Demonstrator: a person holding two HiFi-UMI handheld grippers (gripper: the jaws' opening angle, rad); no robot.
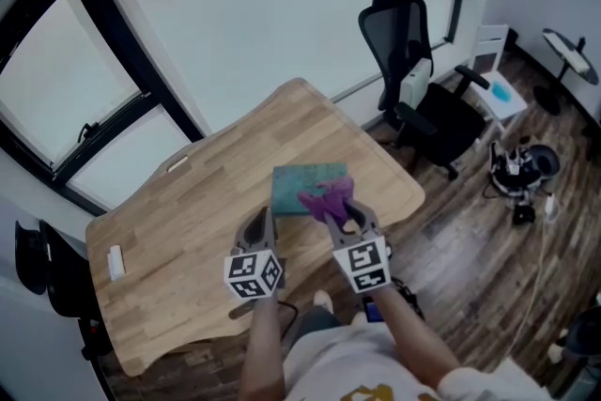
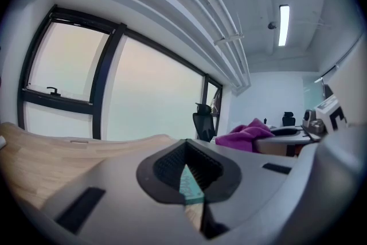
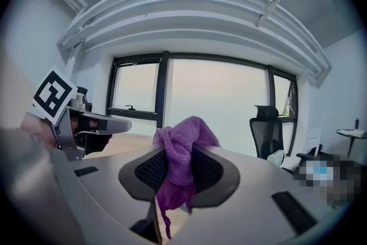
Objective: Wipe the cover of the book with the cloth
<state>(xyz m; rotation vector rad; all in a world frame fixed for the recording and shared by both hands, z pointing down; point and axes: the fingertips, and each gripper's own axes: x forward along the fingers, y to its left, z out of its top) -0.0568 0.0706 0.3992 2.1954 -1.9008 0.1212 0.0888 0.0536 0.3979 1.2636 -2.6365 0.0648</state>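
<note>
Teal book (image 1: 305, 183), edge pinched in left hand-held gripper (image 1: 270, 214)

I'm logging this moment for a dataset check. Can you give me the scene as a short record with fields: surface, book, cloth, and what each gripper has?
surface: wooden table
book: teal, over the table's near right part
cloth: purple, bunched, over the book's near edge
left gripper: shut on the book's edge
right gripper: shut on the cloth
contact: cannot tell whether the cloth touches the cover
background: black office chair beyond the table
</note>
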